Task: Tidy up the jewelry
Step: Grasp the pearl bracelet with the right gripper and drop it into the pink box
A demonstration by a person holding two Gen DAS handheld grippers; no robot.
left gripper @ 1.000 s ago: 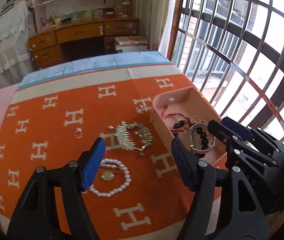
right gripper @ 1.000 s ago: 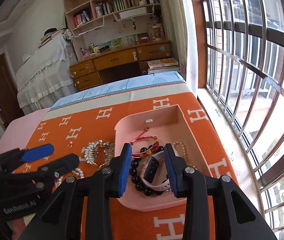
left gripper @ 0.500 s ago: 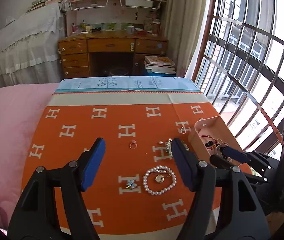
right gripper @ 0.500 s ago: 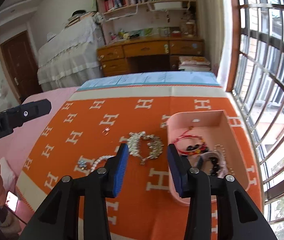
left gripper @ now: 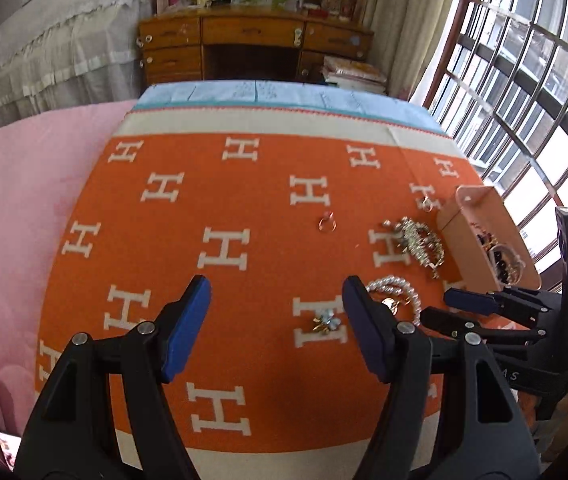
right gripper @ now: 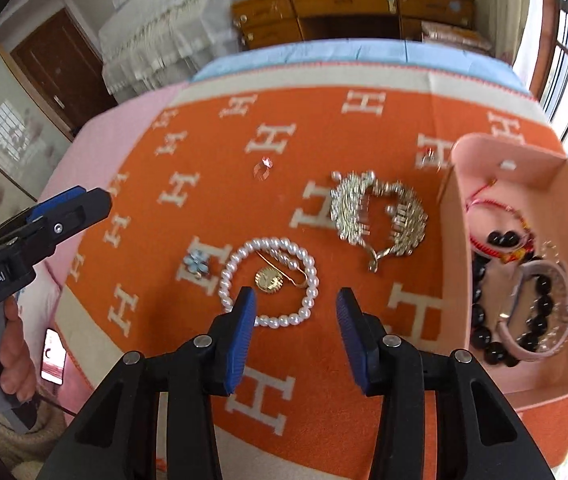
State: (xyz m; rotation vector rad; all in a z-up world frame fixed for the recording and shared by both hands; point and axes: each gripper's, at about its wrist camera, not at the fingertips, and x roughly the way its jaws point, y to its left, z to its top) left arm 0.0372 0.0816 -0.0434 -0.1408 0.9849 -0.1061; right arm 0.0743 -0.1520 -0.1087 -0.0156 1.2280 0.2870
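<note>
Right tool over the pearls, left tool standing by, pink box half filled.

The right tool (right gripper: pixel 296 312), its blue pads part-way apart with nothing between them, hangs just above the near edge of the white pearl bracelet (right gripper: pixel 269 282), probably because that loop is the next piece bound for the open pink cardboard box (right gripper: pixel 456 248). The box sits at the window side of the orange blanket patterned with white H letters (right gripper: pixel 324 360). Inside lie a black bead bracelet (right gripper: pixel 484 332), a red cord bracelet (right gripper: pixel 492 216) and a pale pink band. The left tool (left gripper: pixel 275 320) is wide and empty, clear of the jewelry. A silver rhinestone hair comb (right gripper: pixel 380 216) waits beside the box. Its casing, seen from the right wrist, reads "GenRobot.AI".
</note>
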